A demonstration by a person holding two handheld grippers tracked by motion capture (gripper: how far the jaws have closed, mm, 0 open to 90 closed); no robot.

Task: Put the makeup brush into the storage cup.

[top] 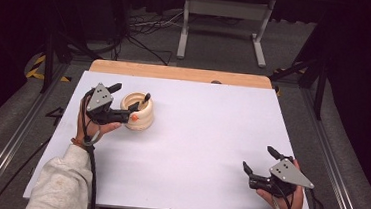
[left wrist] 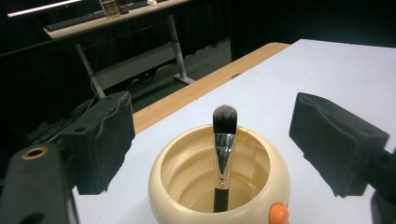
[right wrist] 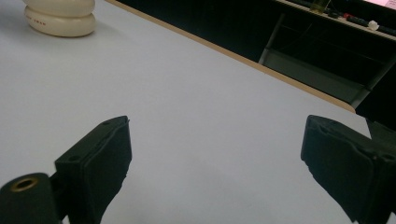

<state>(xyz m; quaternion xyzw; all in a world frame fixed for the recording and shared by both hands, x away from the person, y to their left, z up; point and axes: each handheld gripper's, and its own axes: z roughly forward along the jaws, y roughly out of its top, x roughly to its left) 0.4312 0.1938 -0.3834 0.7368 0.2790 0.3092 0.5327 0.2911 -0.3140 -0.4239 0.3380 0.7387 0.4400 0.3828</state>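
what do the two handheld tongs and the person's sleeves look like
Both are black, each topped by a grey three-cornered plate with small dark dots. The left tongs trail a black cable along a pale grey-white fleecy sleeve; the right tongs trail a thinner dark cable. In the gripper views the jaws end in blocky black foam pads, and a brass-ringed hole sits in the black body near the left jaw.

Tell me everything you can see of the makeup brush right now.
The makeup brush stands nearly upright in the cream round holder, leaning against its inner wall. It has a dark rounded bristle head on top, a shiny metal collar below it, and a black handle running down into the holder. Nothing grips it: the left hand-held gripper has its jaws open, apart on either side of it.
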